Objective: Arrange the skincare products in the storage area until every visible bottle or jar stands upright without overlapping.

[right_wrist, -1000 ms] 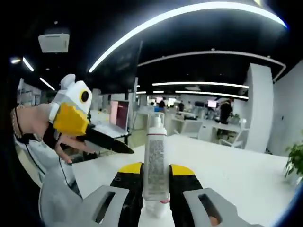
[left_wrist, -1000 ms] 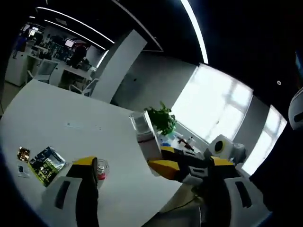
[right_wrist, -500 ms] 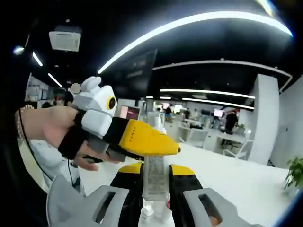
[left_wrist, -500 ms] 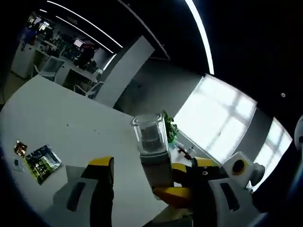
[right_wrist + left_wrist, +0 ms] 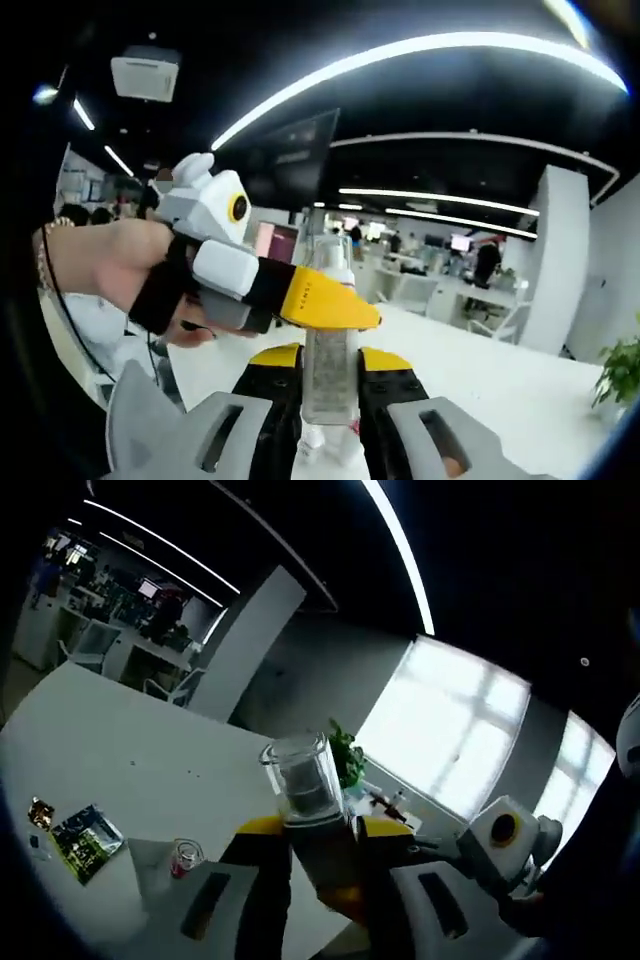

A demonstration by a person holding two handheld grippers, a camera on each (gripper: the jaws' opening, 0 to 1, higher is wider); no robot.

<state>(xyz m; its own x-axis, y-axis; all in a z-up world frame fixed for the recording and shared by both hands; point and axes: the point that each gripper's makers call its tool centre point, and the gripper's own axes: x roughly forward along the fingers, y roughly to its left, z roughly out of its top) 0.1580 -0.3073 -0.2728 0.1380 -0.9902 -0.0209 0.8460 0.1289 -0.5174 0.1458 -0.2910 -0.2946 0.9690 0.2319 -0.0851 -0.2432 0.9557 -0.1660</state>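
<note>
A clear skincare bottle (image 5: 328, 385) with a printed label and a pump top stands upright between my right gripper's (image 5: 329, 352) yellow-tipped jaws, which are shut on its lower body. My left gripper (image 5: 322, 301) reaches in from the left, held by a person's hand (image 5: 105, 268), its yellow jaw lying across the bottle's upper part. In the left gripper view the bottle's clear cap (image 5: 303, 775) rises between my left gripper's (image 5: 323, 832) jaws, which are shut on the body below it. The right gripper's white body (image 5: 497, 832) shows at the right. The bottle is held above the white table (image 5: 140, 770).
A small clear jar with a red part (image 5: 184, 858) stands on the table near the left jaw. A green packet (image 5: 84, 830) and a small shiny item (image 5: 41, 812) lie further left. A potted plant (image 5: 345, 755) stands beyond the bottle. Office desks and chairs fill the background.
My left gripper's jaws have closed in around the bottle, which stood beside the right jaw half a second ago. The right gripper has kept its hold; both views shifted slightly.
</note>
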